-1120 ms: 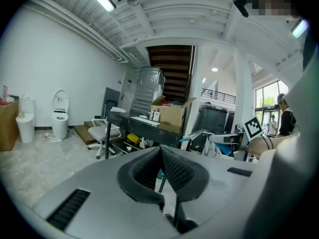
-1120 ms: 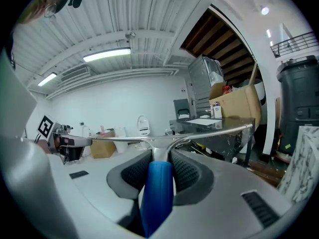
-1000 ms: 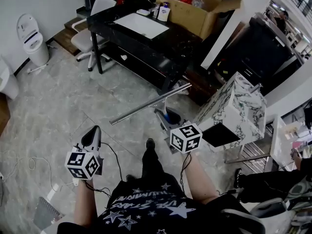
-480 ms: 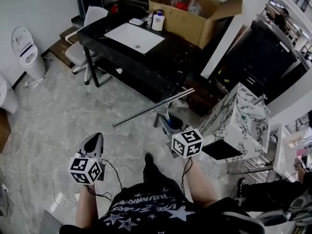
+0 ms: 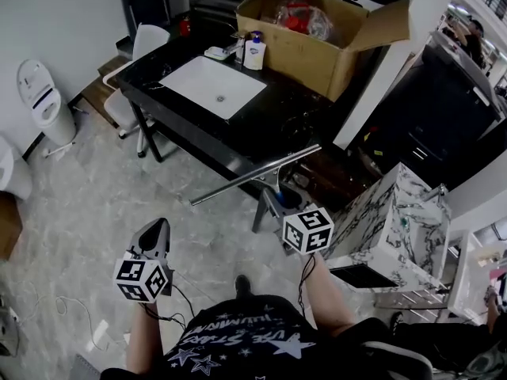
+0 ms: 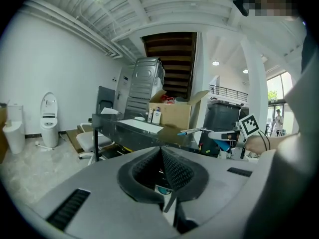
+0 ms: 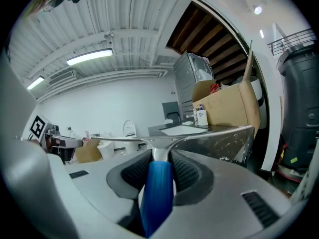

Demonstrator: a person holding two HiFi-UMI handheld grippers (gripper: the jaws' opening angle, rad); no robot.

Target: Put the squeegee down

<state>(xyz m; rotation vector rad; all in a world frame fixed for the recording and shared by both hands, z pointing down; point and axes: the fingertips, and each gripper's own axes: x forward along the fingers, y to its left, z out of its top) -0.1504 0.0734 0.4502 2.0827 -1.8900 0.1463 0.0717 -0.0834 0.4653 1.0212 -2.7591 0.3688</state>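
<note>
Closer now, the counter (image 5: pixel 279 125) sits at 12 o'clock; right gripper (image 5: pixel 272 203) clamps squeegee (image 5: pixel 253 174), left gripper (image 5: pixel 156 229) pinched empty; its long blade may clip the edge

The person wears a black short-sleeved T-shirt (image 5: pixel 238 339) printed with white stars and lettering. The left hand-held gripper (image 5: pixel 157 228) and the right hand-held gripper (image 5: pixel 271 200) have smooth grey shells, dark ribbed pads (image 6: pixel 180 171) and slotted vents. Each carries a white cube (image 5: pixel 142 279) of black square markers and trails thin black cables (image 5: pixel 185 258).
</note>
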